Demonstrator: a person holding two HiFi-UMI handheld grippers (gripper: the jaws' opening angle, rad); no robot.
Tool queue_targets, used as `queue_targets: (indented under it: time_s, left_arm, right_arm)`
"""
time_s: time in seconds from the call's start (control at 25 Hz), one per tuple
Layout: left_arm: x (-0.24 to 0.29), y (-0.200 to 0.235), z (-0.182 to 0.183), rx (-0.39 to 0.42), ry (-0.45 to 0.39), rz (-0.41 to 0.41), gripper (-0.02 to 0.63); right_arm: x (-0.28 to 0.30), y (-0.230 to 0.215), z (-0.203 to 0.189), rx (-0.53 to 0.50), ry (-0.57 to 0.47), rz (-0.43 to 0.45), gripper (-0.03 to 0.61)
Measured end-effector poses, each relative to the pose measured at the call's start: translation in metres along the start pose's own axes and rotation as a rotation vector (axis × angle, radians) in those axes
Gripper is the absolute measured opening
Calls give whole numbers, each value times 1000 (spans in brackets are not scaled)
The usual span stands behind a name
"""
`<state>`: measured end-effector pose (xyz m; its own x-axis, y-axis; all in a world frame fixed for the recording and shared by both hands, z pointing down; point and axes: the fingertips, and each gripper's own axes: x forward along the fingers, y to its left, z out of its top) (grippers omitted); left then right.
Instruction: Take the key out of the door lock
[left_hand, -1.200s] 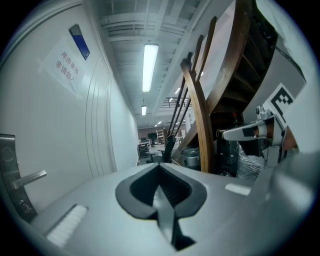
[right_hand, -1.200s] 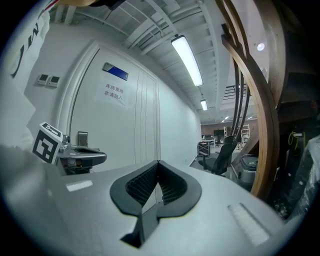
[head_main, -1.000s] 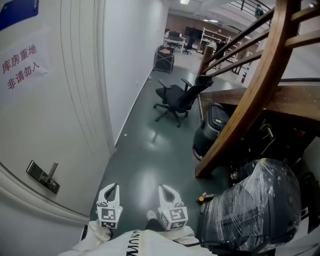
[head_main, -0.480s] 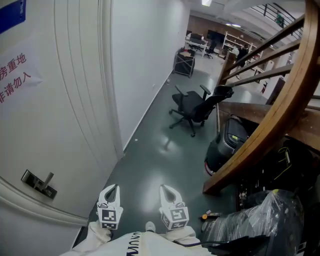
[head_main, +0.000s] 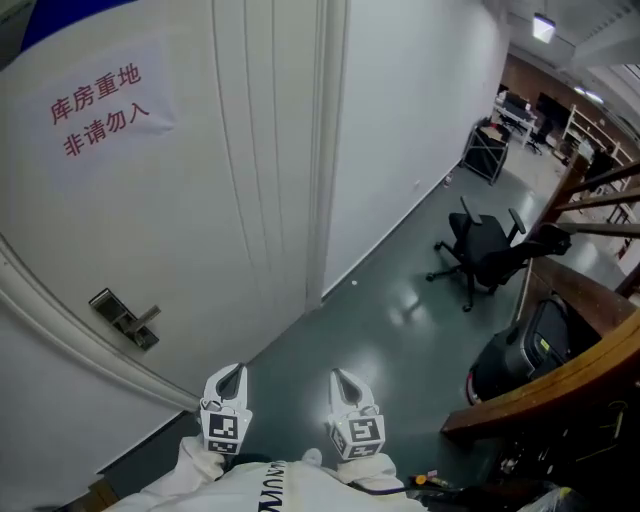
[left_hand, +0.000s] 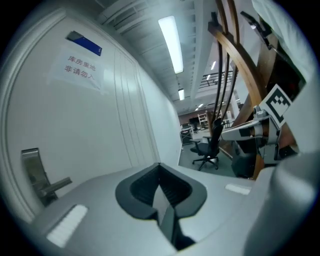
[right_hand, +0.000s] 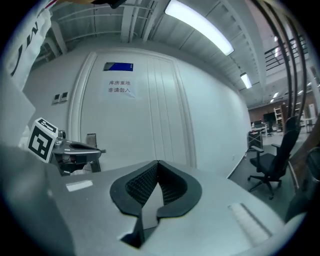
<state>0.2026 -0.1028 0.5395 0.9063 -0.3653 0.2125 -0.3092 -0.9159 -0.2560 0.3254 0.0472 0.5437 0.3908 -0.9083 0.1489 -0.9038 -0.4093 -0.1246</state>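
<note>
Two tools (head_main: 228, 373) (head_main: 344, 379); one door (head_main: 230, 190); one door lock (head_main: 124, 319); one paper sign (head_main: 100, 108); one office chair (head_main: 487, 252).

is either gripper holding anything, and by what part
Nothing is held: the left gripper and right gripper are both shut and empty, apart from the door handle.

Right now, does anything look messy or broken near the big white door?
Nothing is spilled or broken. Only the black office chair looks out of place: it stands all alone in the middle of the open floor, with nobody sitting on it.
</note>
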Motion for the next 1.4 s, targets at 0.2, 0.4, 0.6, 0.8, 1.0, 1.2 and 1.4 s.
queue_targets:
  time_s: [0.2,0.4,0.6,0.8,1.0,1.2,1.4]
  left_arm:
    - [-46,66,-23,-37,62,214,0]
    - [-101,123,-52,-90,110,394,0]
    - [-143,175,-68,-131,106,521,0]
    - [-177,210,-84,-156,102,597,0]
    - [-215,245,-100,-177,98,667,0]
    - [-245,271,-119,-205,105,717,0]
    - [-249,279,-129,-232,106,735,0]
  right_arm:
    - [58,60,8,-42,8,213,0]
    - [100,136,18,-81,8,377,0]
    - [123,207,21,-114,19,490,0]
    - [139,256,17,-149,36,547,0]
    - [152,309,11,-168,45,601,0]
    - [157,352,8,-186,50,637,0]
    - [165,371,2,-206,81,666,0]
